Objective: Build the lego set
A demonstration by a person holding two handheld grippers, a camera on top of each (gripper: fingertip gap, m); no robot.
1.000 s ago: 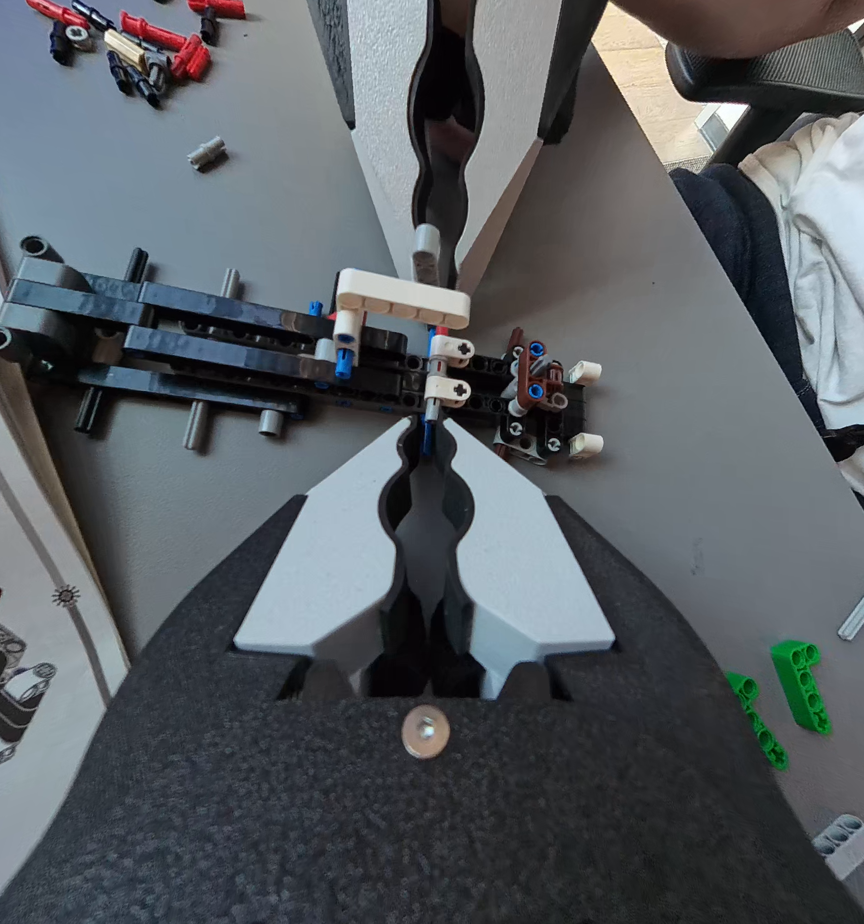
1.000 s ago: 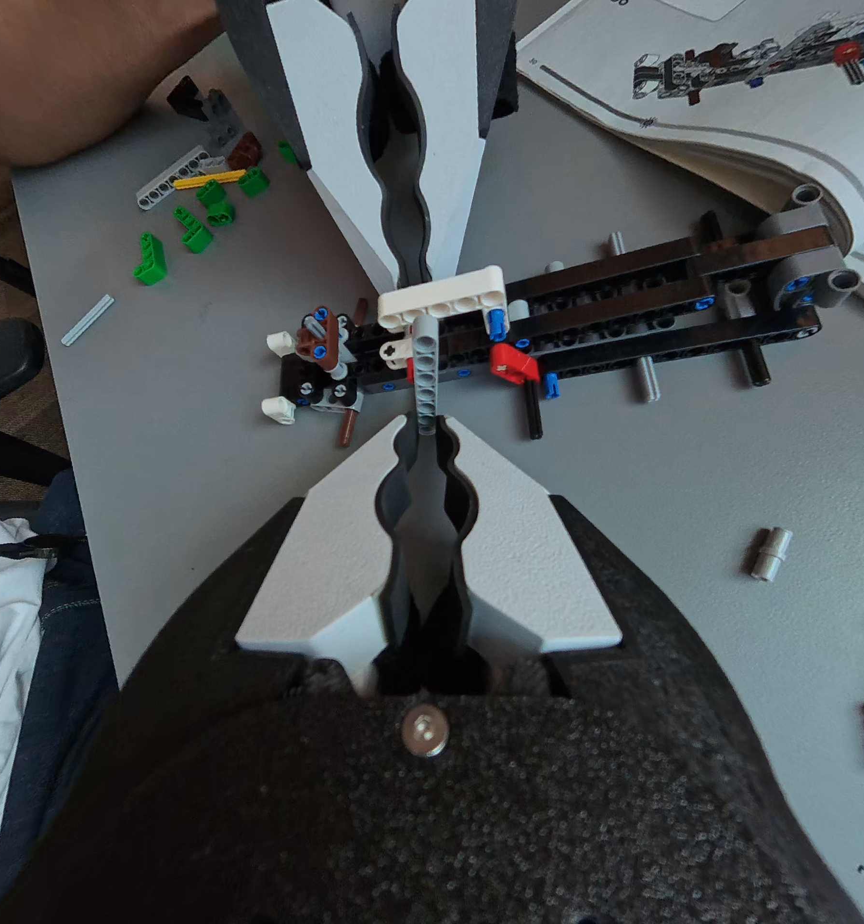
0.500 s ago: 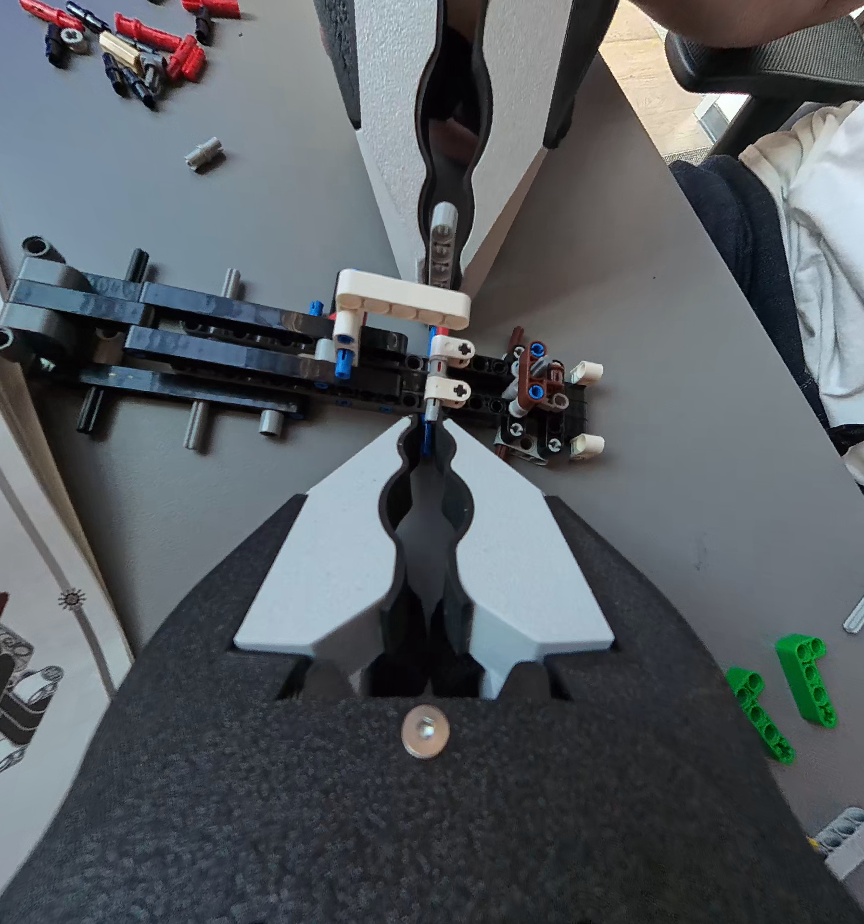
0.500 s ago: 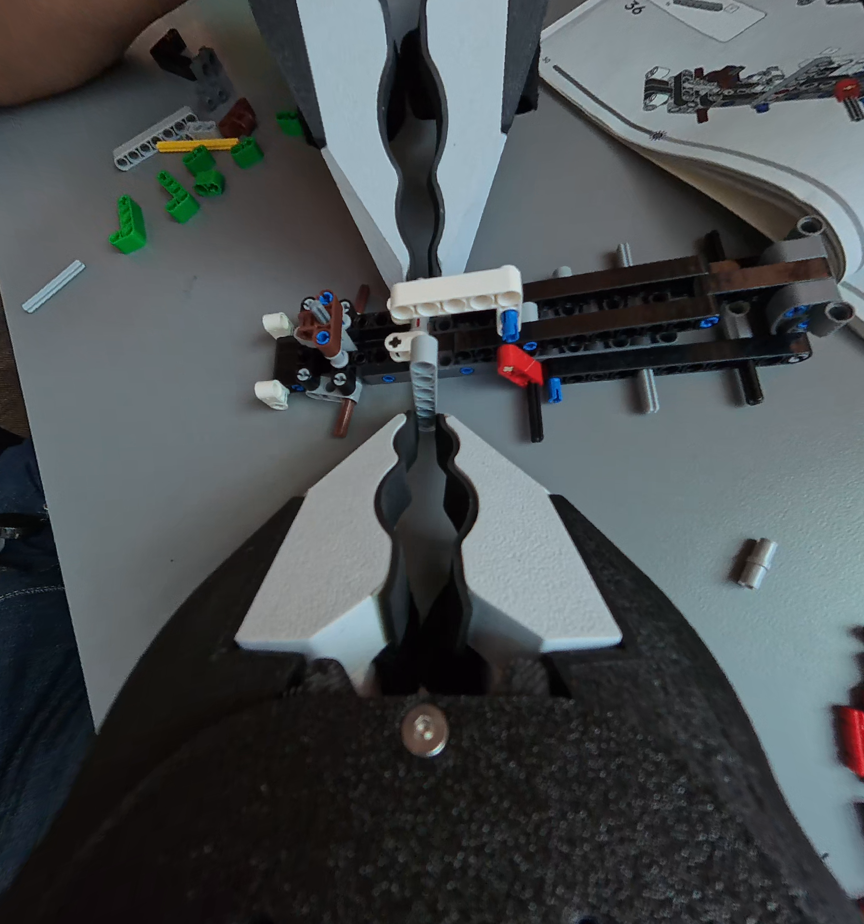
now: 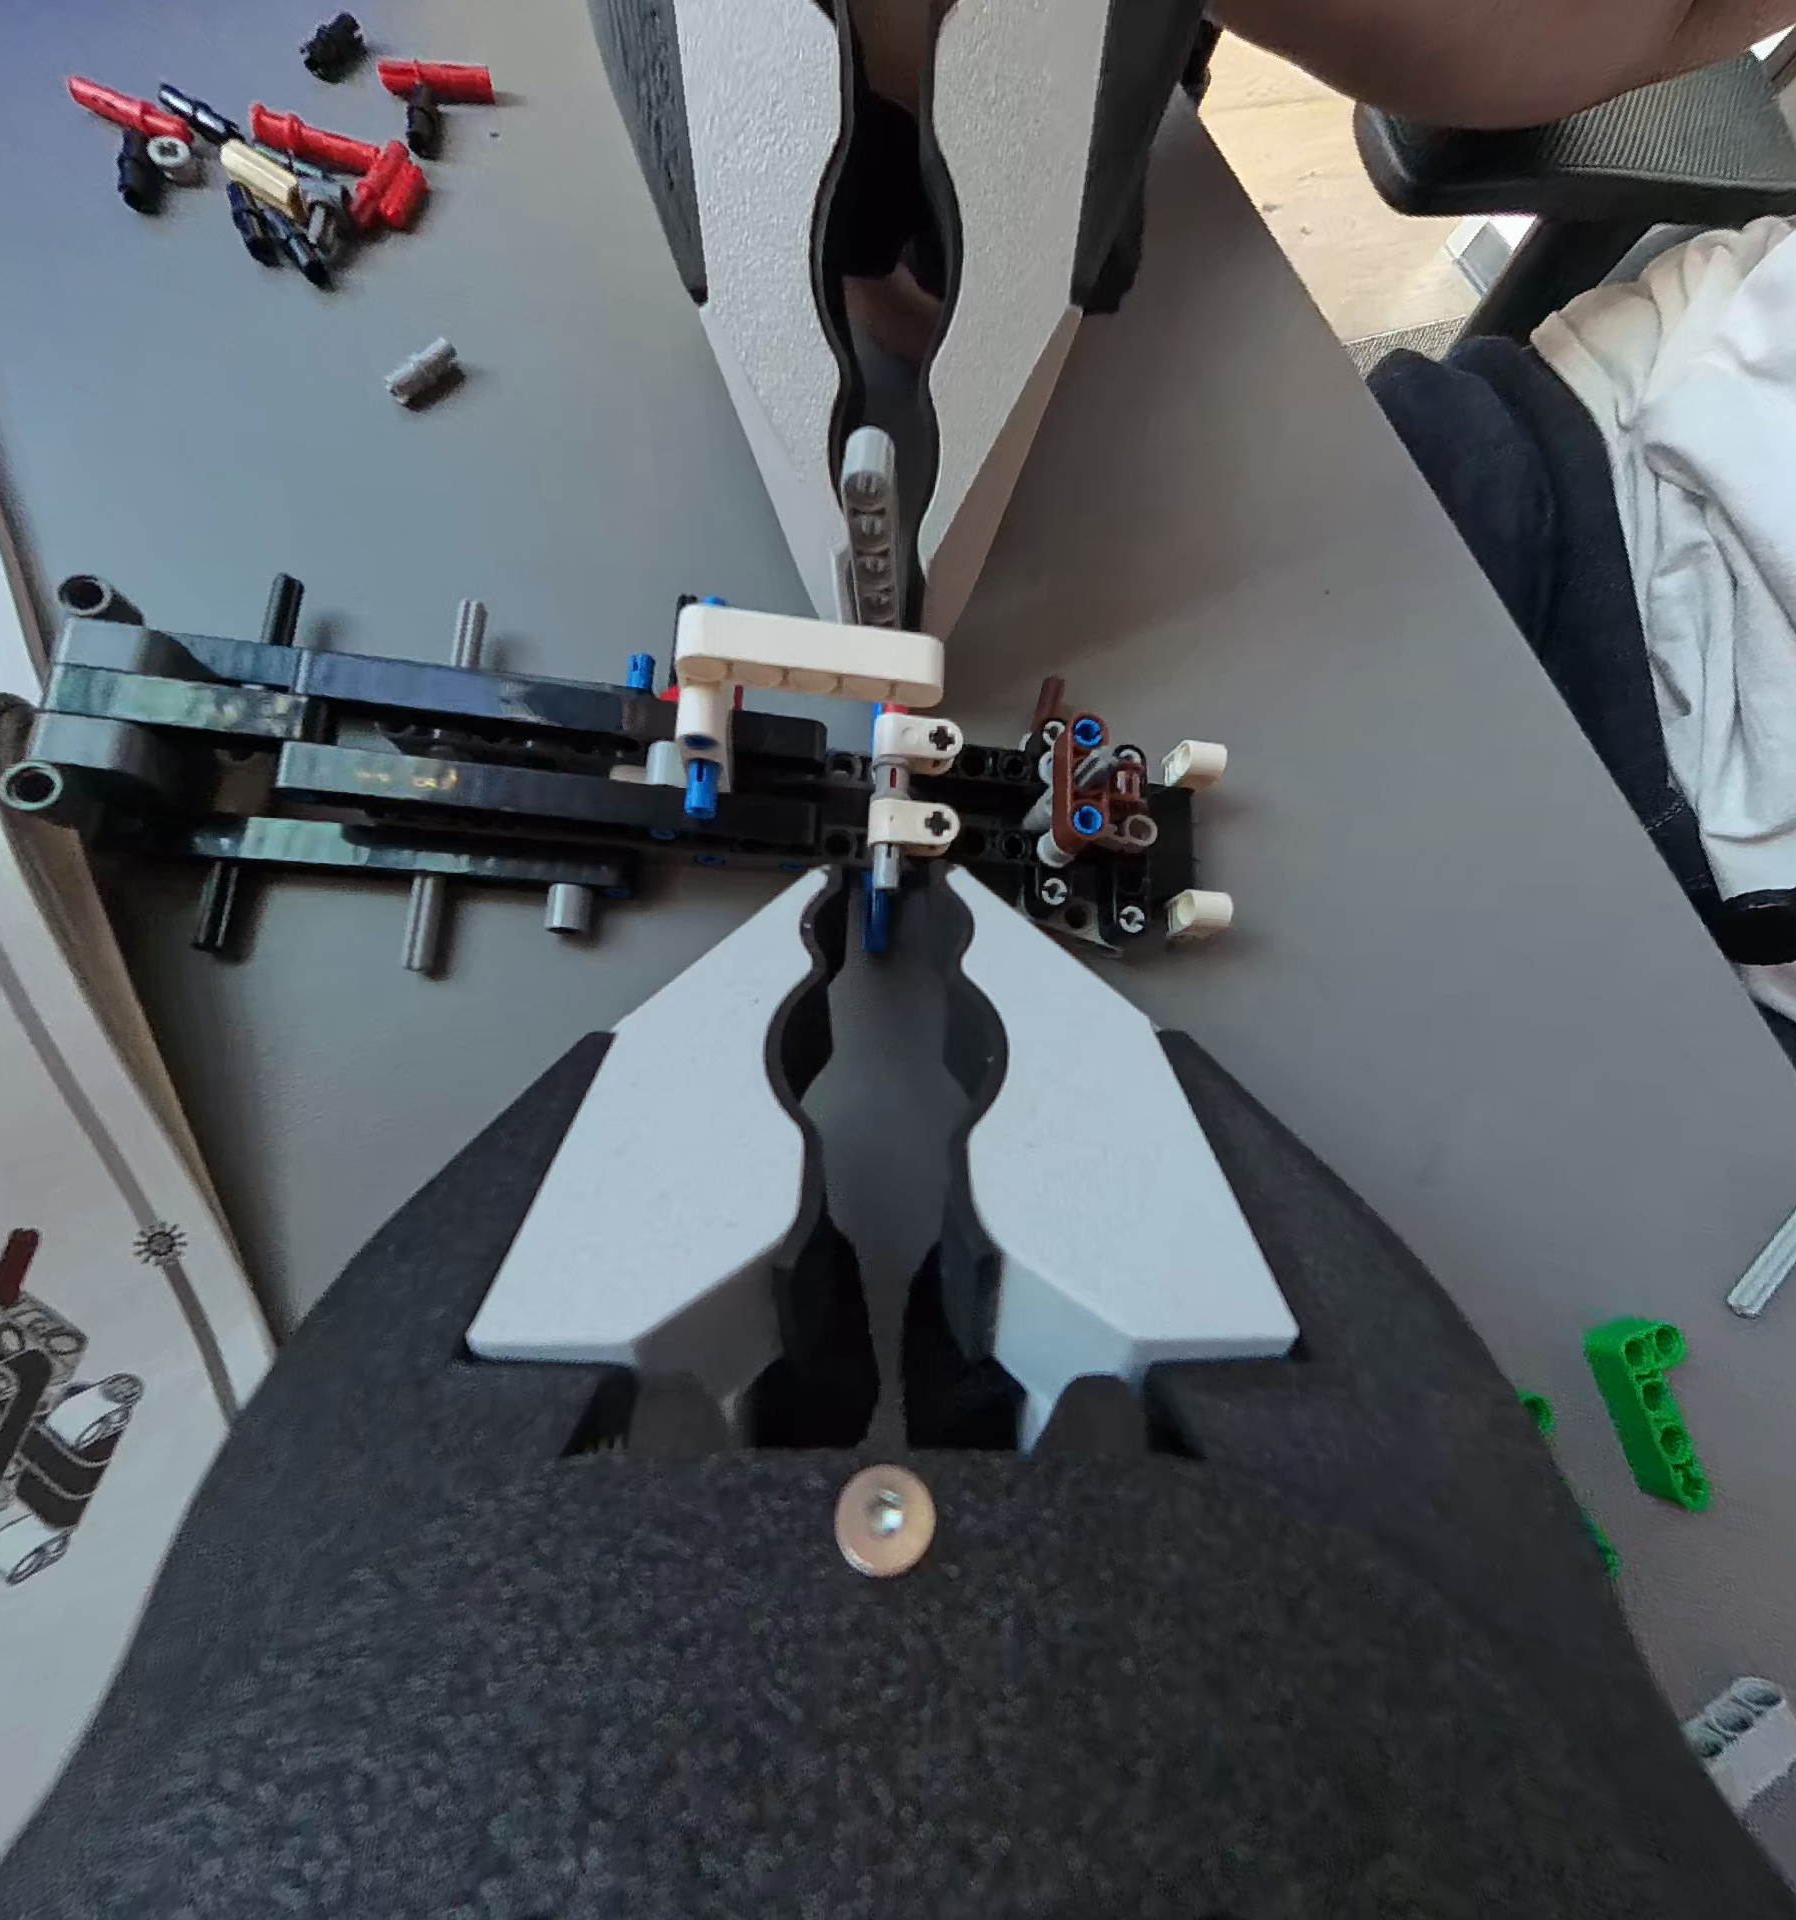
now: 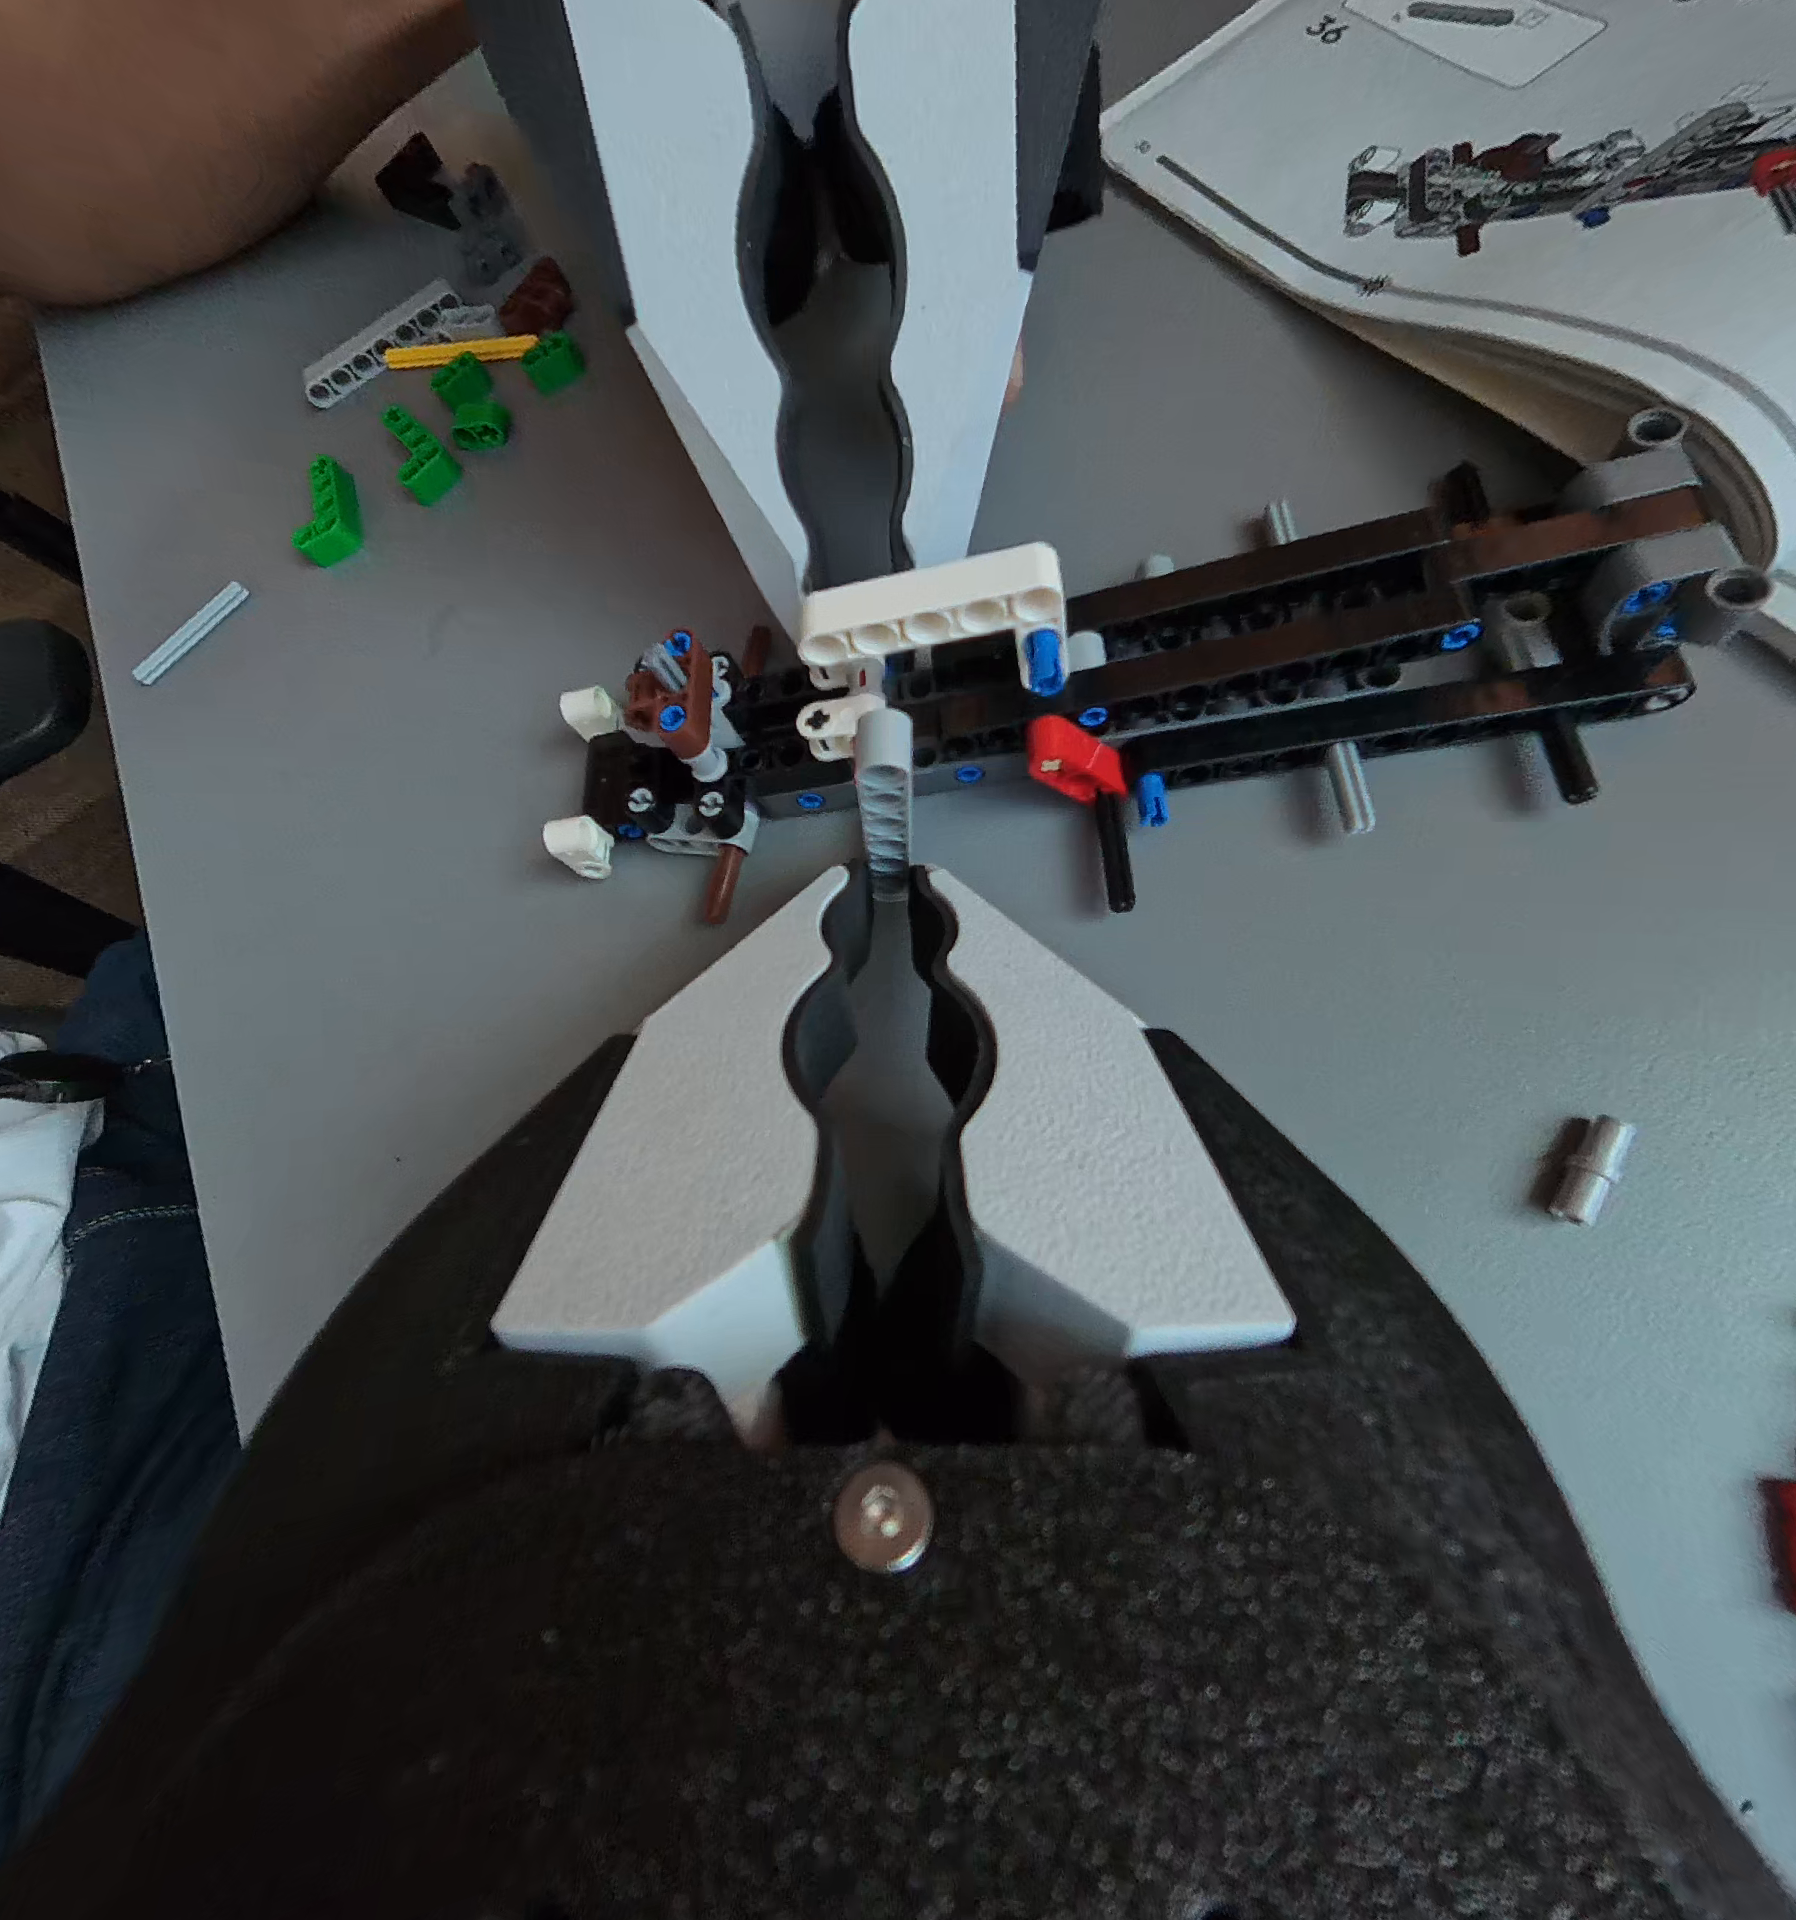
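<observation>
The right tool [image 6: 886,883] was pinched shut on a thin grey beam [image 6: 881,800], gripping only its near end. The far end poked up over the long black brick model [image 6: 1289,665] in the middle of the frame. The hold looked small, so the beam could twist or slip out if it bumped the white beam [image 6: 930,613] on top of the model.

The left tool [image 5: 878,883] was open a little. A blue pin [image 5: 876,920] sticking out of the model sat between its tips, and the fingers did not press on it. With nothing held, the model could slide on the grey worktop [image 5: 1393,935] when pushed. It could then knock into the open booklet [image 6: 1600,260] at the upper right.
</observation>
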